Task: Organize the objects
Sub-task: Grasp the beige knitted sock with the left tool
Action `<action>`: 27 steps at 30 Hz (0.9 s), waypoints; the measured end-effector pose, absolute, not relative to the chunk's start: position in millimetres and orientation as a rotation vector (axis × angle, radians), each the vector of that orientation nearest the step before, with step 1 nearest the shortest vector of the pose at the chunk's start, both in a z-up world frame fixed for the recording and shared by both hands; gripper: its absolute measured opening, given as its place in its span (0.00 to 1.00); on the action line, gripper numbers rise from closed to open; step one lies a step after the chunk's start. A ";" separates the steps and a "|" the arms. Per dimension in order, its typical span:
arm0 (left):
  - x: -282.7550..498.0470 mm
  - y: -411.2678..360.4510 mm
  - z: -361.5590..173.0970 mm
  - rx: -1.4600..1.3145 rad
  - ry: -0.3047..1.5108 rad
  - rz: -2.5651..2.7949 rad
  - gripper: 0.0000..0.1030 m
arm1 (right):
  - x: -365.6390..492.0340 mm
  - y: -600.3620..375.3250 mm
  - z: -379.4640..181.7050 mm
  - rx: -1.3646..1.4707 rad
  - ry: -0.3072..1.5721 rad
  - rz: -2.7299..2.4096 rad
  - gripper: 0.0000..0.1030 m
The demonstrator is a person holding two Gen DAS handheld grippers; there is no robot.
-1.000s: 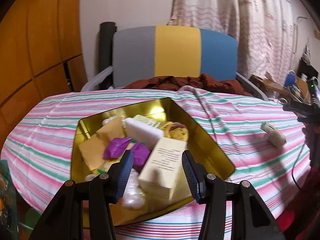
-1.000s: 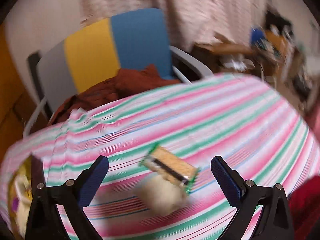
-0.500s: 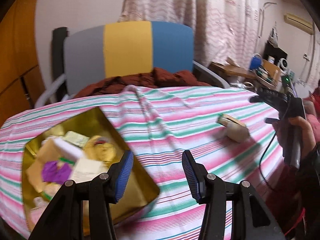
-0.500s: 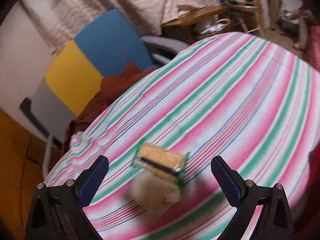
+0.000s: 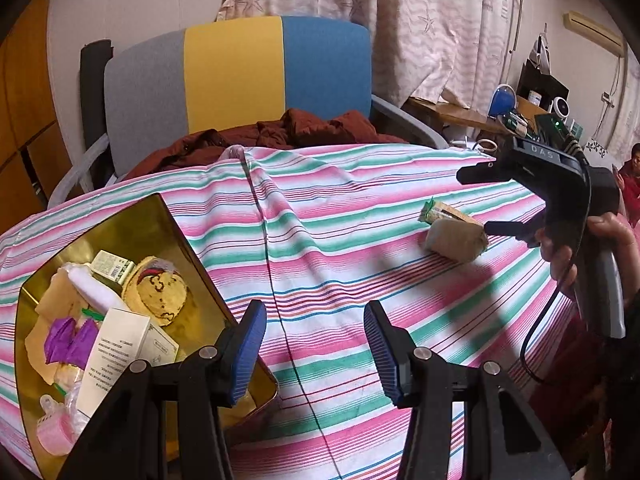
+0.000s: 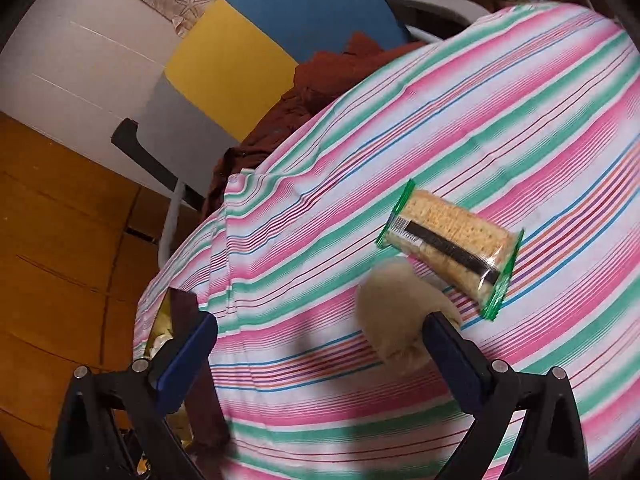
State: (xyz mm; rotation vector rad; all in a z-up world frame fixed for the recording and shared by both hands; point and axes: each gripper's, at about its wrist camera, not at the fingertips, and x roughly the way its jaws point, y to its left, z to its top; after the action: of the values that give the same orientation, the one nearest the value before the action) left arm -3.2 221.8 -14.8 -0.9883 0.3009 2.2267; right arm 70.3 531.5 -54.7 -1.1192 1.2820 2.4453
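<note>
Wrapped cracker packet lying flat on the striped tablecloth, green crimped ends at 10 and 5 o'clock; tan fuzzy lump touching its near edge at 7 o'clock. Right gripper spread wide, holding nothing; right pad just overlapping the lump at 4 o'clock, actual contact not clear; left pad well apart at 9 o'clock. Seen from the left wrist: same packet and lump at 2 o'clock on the cloth, right gripper reaching in level from 3 o'clock, a hand wrapped round its grey handle, cable hanging below. Left gripper also spread, empty, poised over bare cloth. Gold tin at 9 o'clock, filled with a cream carton, purple wrappers, a round biscuit and small packets. Chair in grey, yellow and blue at 12 o'clock, rust cloth heaped on its seat.
</note>
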 end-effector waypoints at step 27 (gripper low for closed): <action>-7.2 254.8 -31.7 -1.075 0.298 2.147 0.50 | 63.6 551.2 -71.9 -1.009 1.540 2.375 1.00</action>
State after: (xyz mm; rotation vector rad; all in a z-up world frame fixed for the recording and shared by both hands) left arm -7.2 254.8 -31.7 -1.0755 0.2976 2.1469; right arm 63.6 551.2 -71.9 -1.0087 1.5402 2.3754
